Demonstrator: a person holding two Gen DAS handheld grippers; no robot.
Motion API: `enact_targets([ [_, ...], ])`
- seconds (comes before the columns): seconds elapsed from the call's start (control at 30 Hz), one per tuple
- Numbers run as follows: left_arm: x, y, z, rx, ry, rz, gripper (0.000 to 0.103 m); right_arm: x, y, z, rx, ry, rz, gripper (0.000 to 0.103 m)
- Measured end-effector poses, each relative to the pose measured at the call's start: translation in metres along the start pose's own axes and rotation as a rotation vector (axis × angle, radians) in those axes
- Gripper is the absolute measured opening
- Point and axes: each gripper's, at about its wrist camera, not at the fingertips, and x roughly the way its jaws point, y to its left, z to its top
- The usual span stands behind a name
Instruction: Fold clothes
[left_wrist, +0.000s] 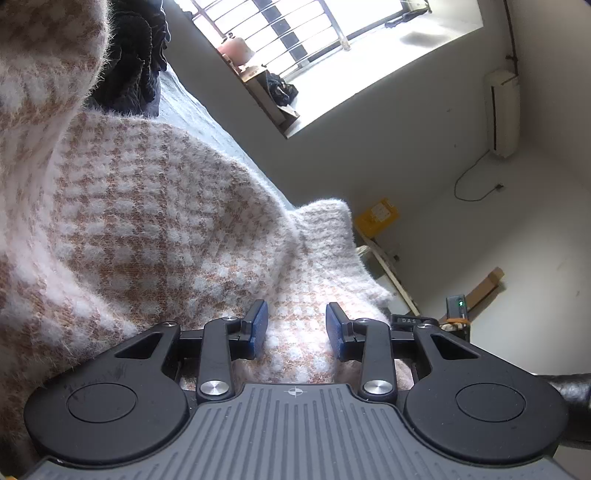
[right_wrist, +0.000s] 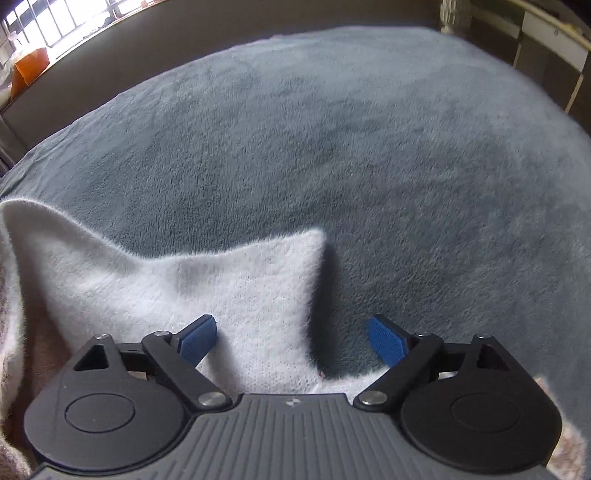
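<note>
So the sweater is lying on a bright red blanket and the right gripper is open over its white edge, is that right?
Not quite. The blanket is grey-blue, not bright red, as the right wrist view shows. The rest holds: the sweater lies on it, and the right gripper is open over its white edge.

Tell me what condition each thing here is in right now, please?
Sweater: rumpled, not yet folded, lying on the blanket.
White sweater edge: lifted corner, between the right jaws, not pinched.
Left gripper: jaws partly closed on a fold of the sweater.
Right gripper: jaws wide open.
Blanket: spread flat.
Dark garment: bunched in a heap.
</note>
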Motion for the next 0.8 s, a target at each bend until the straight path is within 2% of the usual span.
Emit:
enact_targets([
  [0.13, -0.001, 0.002, 0.001, -0.005, -0.006, -0.014, 0.034, -0.009, -0.007, -0.011, 0.003, 0.017, 0.157, 0.094],
  [0.17, -0.002, 0.002, 0.001, -0.007, -0.007, -0.018, 0.034, -0.011, -0.004, -0.015, -0.032, 0.041, 0.195, 0.095],
  [0.23, -0.003, 0.002, 0.002, -0.009, -0.008, -0.022, 0.034, -0.015, 0.01, -0.023, -0.172, 0.091, 0.184, 0.093],
  [0.3, -0.003, 0.002, 0.003, -0.011, -0.008, -0.024, 0.035, -0.016, 0.025, -0.033, -0.279, 0.109, 0.129, 0.086],
  [0.33, -0.003, 0.002, 0.003, -0.011, -0.008, -0.025, 0.035, -0.017, 0.032, -0.037, -0.331, 0.116, 0.101, 0.078],
  [0.4, -0.004, 0.001, 0.005, -0.013, -0.008, -0.026, 0.035, -0.022, 0.048, -0.044, -0.413, 0.079, 0.025, 0.058],
  [0.43, -0.004, 0.0, 0.005, -0.014, -0.008, -0.028, 0.035, -0.025, 0.057, -0.048, -0.463, 0.056, -0.022, 0.039],
  [0.47, -0.005, 0.0, 0.006, -0.016, -0.009, -0.03, 0.035, -0.027, 0.067, -0.052, -0.538, 0.016, -0.09, 0.025],
  [0.57, -0.006, 0.002, 0.008, -0.03, -0.014, -0.044, 0.035, -0.033, 0.096, -0.062, -0.758, -0.104, -0.295, 0.02],
  [0.67, -0.006, 0.005, 0.011, -0.044, -0.018, -0.056, 0.035, -0.028, 0.1, -0.051, -0.852, -0.235, -0.477, 0.018],
  [0.7, -0.006, 0.005, 0.011, -0.044, -0.019, -0.056, 0.035, -0.026, 0.099, -0.045, -0.866, -0.275, -0.52, 0.018],
  [0.8, -0.004, 0.006, 0.011, -0.041, -0.019, -0.053, 0.035, -0.019, 0.089, -0.021, -0.83, -0.333, -0.544, 0.018],
])
